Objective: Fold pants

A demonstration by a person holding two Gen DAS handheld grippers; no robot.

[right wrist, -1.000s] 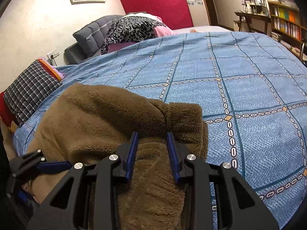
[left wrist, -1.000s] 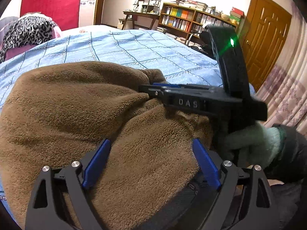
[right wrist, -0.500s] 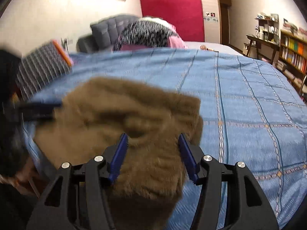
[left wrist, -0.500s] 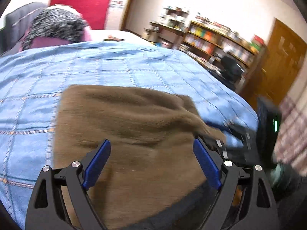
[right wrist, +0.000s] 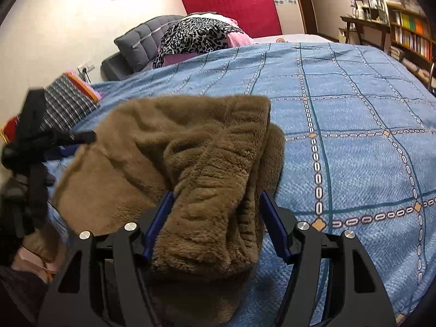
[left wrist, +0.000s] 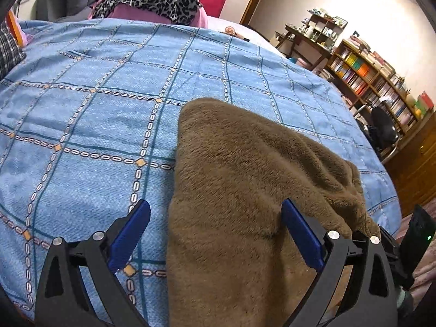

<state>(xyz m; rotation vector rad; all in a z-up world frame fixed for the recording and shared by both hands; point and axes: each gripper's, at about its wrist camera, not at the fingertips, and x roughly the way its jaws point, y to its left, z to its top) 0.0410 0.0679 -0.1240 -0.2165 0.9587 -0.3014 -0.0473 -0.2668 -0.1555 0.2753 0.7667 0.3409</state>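
Blue checked bedspread [left wrist: 109, 109]; leopard-print blanket [right wrist: 196, 35] near headboard; bookshelf [left wrist: 381, 81] along wall.

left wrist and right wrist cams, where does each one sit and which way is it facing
Left wrist: rides the left gripper, looking along its open fingers over the brown fleece pants and blue checked bedspread toward the bookshelf; the right gripper shows at the right edge.
Right wrist: rides the right gripper, fingers apart around a bunched fold, facing the grey headboard and leopard-print blanket; the left gripper shows at left.
Shared: pants, bedspread, leopard-print blanket, bookshelf.
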